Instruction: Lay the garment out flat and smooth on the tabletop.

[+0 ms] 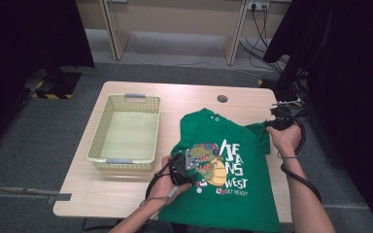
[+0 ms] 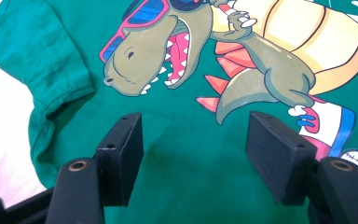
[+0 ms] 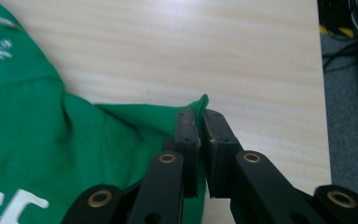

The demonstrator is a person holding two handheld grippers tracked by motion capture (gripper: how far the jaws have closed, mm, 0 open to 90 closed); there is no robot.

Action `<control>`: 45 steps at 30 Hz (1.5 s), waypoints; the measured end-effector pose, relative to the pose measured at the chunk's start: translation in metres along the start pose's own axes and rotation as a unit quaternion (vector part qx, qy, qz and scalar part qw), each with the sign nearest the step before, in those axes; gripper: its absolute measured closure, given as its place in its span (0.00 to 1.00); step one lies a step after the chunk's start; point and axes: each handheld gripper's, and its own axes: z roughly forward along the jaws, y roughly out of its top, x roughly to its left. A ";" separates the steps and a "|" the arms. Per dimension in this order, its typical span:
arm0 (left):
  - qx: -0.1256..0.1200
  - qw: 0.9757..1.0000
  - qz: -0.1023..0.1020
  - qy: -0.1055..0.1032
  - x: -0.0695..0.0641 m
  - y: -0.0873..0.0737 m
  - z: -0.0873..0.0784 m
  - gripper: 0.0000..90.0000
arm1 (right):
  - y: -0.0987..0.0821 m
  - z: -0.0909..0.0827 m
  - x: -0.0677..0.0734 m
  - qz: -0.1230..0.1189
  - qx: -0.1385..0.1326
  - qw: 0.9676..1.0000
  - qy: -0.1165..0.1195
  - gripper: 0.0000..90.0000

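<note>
**Green cotton T-shirt, dinosaur print: handling notes**

Green knitted-cotton child's T-shirt (image 1: 223,160), printed with a cartoon dinosaur in sunglasses and white lettering. It lies face up on the right half of the pale wooden desk (image 1: 126,194), neck toward the far edge, hem hanging over the near edge. A cream slotted plastic basket (image 1: 126,131) stands just to its left, apart from the cloth.

Character: light, limp, no stiffness of its own. It will likely drape, fold and wrinkle wherever it goes unsupported, and drag rather than slide on the wood. Not fragile. The printed patch is probably a little stiffer and grippier than the plain knit.

Grips: the right gripper (image 3: 200,126) has its jaws nearly pressed together on the tip of the right sleeve, a nub of green fabric showing above the pads. The left gripper (image 2: 193,140) hangs over the shirt's chest below the left sleeve, jaws spread, nothing between them but flat cloth beneath.

Best holds, by judgement: sleeve ends, shoulder seams and hem, where doubled stitching gives the pads something to bite. A pinch in mid-panel would likely gather one layer only.
</note>
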 end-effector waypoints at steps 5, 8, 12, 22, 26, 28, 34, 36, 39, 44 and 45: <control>-0.001 1.000 0.001 0.001 0.000 0.000 0.000 0.40 | -0.007 0.011 -0.003 -0.008 0.036 0.999 -0.001 0.86; 0.000 1.000 0.002 0.001 0.000 0.000 0.000 0.40 | -0.005 0.007 -0.002 -0.015 0.015 1.000 0.004 0.78; 0.000 1.000 0.004 0.002 0.000 0.000 0.000 0.39 | 0.003 -0.002 0.005 -0.037 -0.024 0.999 0.016 0.72; -0.001 1.000 0.004 0.001 0.000 -0.001 0.000 0.39 | 0.018 0.015 0.027 -0.108 -0.019 0.992 0.059 0.62; -0.001 1.000 0.004 0.001 0.000 0.000 0.000 0.39 | 0.019 0.025 0.031 -0.119 -0.004 0.991 0.066 0.61; -0.001 1.000 0.004 0.000 0.000 -0.001 0.000 0.39 | 0.018 0.028 0.033 -0.126 0.001 0.990 0.068 0.61; -0.002 1.000 0.004 0.000 0.000 0.000 0.000 0.39 | 0.016 0.034 0.037 -0.141 0.018 0.987 0.070 0.69; -0.002 1.000 0.004 0.000 0.000 -0.001 0.000 0.39 | 0.015 0.036 0.037 -0.140 0.023 0.987 0.073 0.74; -0.002 1.000 0.005 0.000 0.000 -0.001 0.000 0.39 | 0.013 0.037 0.037 -0.136 0.029 0.987 0.078 0.85; -0.002 1.000 0.005 0.001 0.000 -0.001 0.000 0.39 | 0.012 0.039 0.037 -0.126 0.032 0.987 0.090 0.96; -0.002 1.000 0.005 0.001 0.000 -0.001 0.000 0.39 | 0.011 0.039 0.037 -0.124 0.032 0.988 0.091 0.97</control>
